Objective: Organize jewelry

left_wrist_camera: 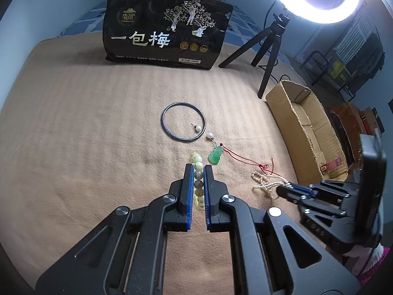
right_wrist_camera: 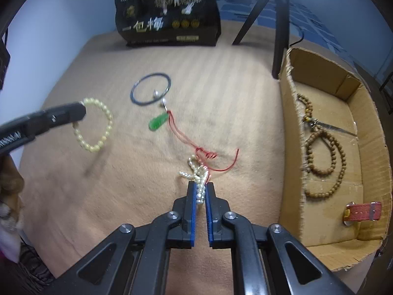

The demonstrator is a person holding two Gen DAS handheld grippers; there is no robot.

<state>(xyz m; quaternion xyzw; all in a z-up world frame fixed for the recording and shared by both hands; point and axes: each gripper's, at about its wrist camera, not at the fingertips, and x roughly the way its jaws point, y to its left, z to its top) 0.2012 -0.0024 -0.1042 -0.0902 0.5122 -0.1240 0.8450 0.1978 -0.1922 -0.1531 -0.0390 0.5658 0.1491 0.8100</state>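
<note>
My left gripper (left_wrist_camera: pixel 198 168) is shut on a pale yellow-green bead bracelet (left_wrist_camera: pixel 198 174) and holds it lifted above the tan blanket; the right wrist view shows the bracelet (right_wrist_camera: pixel 98 123) hanging from it. My right gripper (right_wrist_camera: pixel 201 186) is shut on a white pearl strand (right_wrist_camera: pixel 199 184) lying on the blanket, also seen in the left wrist view (left_wrist_camera: pixel 265 184). A dark bangle (left_wrist_camera: pixel 183 122), two pearl earrings (left_wrist_camera: pixel 198 129) (left_wrist_camera: pixel 210 135) and a green jade pendant (left_wrist_camera: pixel 215 156) on a red cord (right_wrist_camera: pixel 203 152) lie ahead.
An open cardboard box (right_wrist_camera: pixel 292 123) at the right holds brown wooden beads (right_wrist_camera: pixel 324 162) and a red strap (right_wrist_camera: pixel 363 211). A black snack bag (left_wrist_camera: pixel 167 29) stands at the back. A tripod (left_wrist_camera: pixel 267 49) with a ring light stands at back right.
</note>
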